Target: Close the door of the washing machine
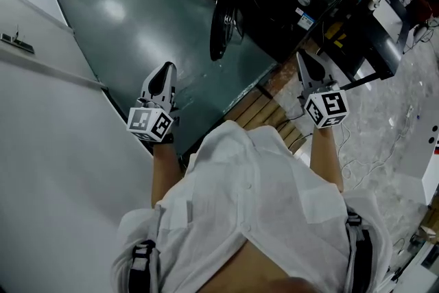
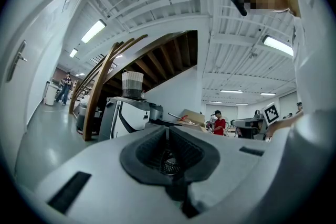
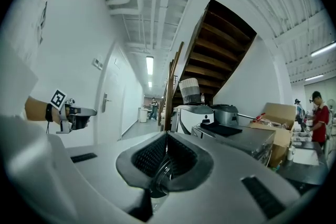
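**Black Washing Machine: Approach for Closing the Door**

The washing machine stood ahead of me and to my right, across the grey floor. Its round door hung open, edge-on to me, swung out from the front of the cabinet. Both tongs were well apart from it.

Procedure, as I judged it:
1. Step closer.
2. Set one tip against the outer face of the door, near its free edge.
3. Push in one steady arc toward the cabinet until the latch should catch.

Pressing close to the hinge would waste force, and a sharp shove risked a rebound.

My left tongs pointed level, jaws fully together, with nothing between them. My right tongs also pointed level, jaws together and empty. Closed jaws suited the step: it called for a blunt tip for pushing, not a grip.
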